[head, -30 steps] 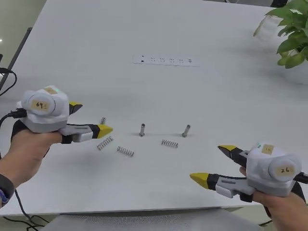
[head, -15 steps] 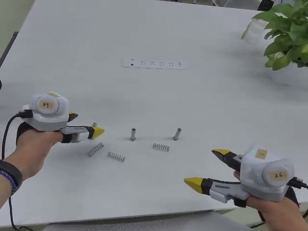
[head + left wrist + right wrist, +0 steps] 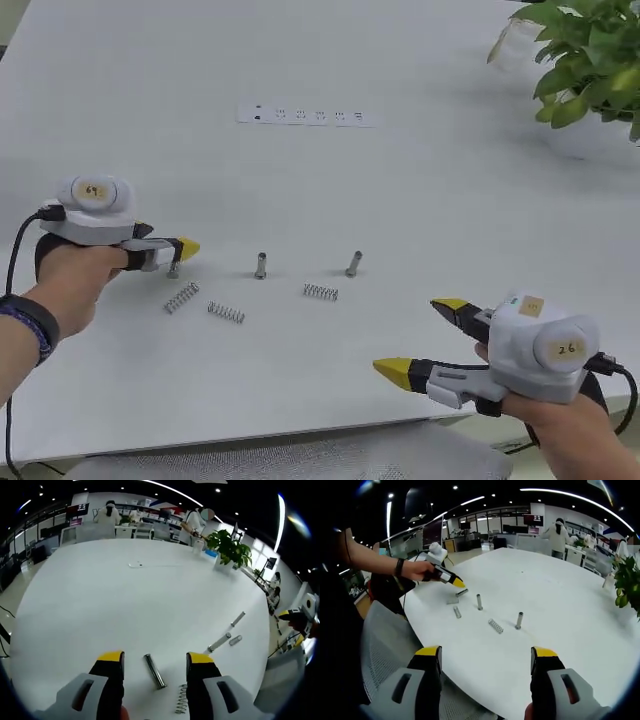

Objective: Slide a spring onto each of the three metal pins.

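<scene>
Three short metal pins stand in a row on the white table: the left pin [image 3: 173, 268], the middle pin [image 3: 261, 265] and the right pin [image 3: 353, 264]. Three loose springs lie just in front of them: one [image 3: 181, 297], another [image 3: 226, 313] and a third [image 3: 320, 292]. My left gripper [image 3: 165, 240] is open and hovers over the left pin. In the left gripper view that pin [image 3: 155, 671] lies between the jaws of the left gripper [image 3: 155, 657], with a spring [image 3: 181, 699] beside it. My right gripper [image 3: 422, 340] [image 3: 485, 652] is open and holds nothing near the table's front edge, well short of the right pin [image 3: 519, 620].
A white power strip [image 3: 307, 116] lies further back on the table [image 3: 450, 180]. A potted plant [image 3: 585, 60] stands at the far right corner. The table's front edge runs just below my right gripper. People stand far behind in the office [image 3: 107, 512].
The head camera has shifted. My left gripper has moved slightly back over the left pin. The right gripper stays near the front edge, and the springs and pins have not moved.
</scene>
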`<move>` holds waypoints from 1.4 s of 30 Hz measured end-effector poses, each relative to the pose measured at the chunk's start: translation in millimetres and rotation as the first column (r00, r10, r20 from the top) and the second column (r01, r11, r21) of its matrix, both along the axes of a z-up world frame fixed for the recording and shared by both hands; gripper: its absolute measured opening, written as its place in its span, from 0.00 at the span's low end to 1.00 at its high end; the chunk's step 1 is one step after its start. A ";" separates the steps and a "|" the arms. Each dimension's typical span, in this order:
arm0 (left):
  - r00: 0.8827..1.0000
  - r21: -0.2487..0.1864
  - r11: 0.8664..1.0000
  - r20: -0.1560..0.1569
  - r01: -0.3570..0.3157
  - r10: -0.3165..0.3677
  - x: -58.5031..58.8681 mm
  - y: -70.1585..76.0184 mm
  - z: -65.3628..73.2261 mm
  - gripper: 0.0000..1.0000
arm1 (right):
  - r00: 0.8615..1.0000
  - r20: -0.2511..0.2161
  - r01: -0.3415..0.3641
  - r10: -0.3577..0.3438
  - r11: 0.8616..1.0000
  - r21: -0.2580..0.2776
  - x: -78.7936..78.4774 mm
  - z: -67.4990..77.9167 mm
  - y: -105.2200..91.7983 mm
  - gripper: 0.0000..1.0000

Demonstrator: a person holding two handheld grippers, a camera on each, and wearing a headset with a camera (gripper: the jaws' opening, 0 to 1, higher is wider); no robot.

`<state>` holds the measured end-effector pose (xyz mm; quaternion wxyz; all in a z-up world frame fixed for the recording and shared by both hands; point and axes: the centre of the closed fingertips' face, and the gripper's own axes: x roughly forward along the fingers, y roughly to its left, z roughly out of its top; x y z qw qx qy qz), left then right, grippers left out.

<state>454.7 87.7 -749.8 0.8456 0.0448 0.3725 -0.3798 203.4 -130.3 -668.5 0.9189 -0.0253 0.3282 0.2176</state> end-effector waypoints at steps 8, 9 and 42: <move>0.999 0.045 0.999 -0.041 -0.022 0.023 2.3 1.2 -19.5 0.31 | 1.000 -0.006 -0.002 0.002 1.000 -0.002 0.3 -0.7 -0.9 0.71; 0.999 0.044 0.999 -0.047 -0.021 0.023 1.7 0.9 -21.1 0.30 | 1.000 -0.007 -0.004 0.004 1.000 -0.004 0.2 -1.0 -0.9 0.71; 0.998 0.209 0.976 0.004 0.063 -0.065 -3.1 -1.1 -31.4 0.00 | 1.000 -0.012 -0.009 0.009 1.000 -0.008 0.5 -0.7 0.8 0.70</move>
